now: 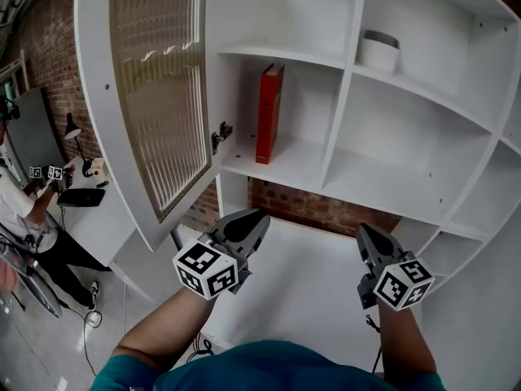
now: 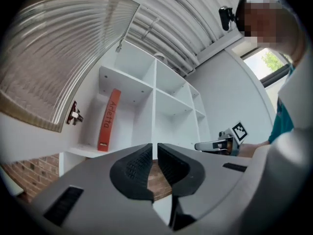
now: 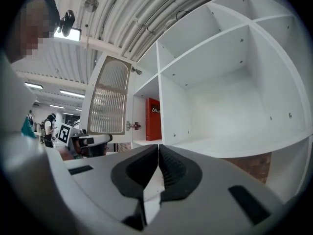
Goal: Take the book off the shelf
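Note:
A red book (image 1: 269, 113) stands upright in the lower left compartment of the white shelf unit (image 1: 335, 104), leaning against that compartment's left wall. The left gripper view shows the red book (image 2: 108, 119) ahead to the left; the right gripper view shows the book (image 3: 153, 118) past the open door. My left gripper (image 1: 262, 215) hangs below the shelf, under the book, its jaws shut with nothing between them. My right gripper (image 1: 360, 228) is level with it further right, also shut and empty. Both are well short of the book.
A cabinet door with ribbed glass (image 1: 155, 88) stands swung open at the left, its hinge (image 1: 221, 133) beside the book's compartment. A white bowl (image 1: 379, 51) sits in the upper right compartment. Another person (image 1: 24, 210) with grippers stands at a table at far left.

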Action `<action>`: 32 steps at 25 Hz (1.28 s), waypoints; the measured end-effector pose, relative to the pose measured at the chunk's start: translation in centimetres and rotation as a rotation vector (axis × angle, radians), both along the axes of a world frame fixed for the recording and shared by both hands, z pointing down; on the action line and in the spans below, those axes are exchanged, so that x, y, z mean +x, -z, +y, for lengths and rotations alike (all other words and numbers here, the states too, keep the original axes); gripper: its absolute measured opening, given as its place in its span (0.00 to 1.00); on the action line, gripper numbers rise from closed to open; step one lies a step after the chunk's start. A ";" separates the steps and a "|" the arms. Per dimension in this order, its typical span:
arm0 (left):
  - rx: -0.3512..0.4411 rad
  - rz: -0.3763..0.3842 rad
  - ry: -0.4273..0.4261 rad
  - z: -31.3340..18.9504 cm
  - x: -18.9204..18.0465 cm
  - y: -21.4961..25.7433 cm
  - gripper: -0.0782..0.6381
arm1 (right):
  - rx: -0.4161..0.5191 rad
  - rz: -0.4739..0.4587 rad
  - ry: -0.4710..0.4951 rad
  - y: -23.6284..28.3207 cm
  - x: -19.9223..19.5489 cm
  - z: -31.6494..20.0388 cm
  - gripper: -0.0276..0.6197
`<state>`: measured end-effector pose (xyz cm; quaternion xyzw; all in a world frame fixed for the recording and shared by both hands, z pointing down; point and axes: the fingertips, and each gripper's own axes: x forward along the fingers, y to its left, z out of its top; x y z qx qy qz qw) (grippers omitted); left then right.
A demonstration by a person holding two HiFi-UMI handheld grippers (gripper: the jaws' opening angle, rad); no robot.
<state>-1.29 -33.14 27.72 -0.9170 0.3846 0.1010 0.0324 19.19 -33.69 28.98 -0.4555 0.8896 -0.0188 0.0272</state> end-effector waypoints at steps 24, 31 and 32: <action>-0.096 -0.091 0.462 -23.8 -2.7 10.2 0.54 | 0.023 0.017 -0.103 2.0 2.0 -1.1 0.08; -0.078 -0.157 0.560 -27.2 -3.1 10.6 0.54 | 0.014 0.022 -0.162 1.8 4.6 -0.4 0.08; -0.085 -0.152 0.569 -27.6 -3.3 10.6 0.54 | 0.014 0.022 -0.168 1.8 4.9 -0.4 0.08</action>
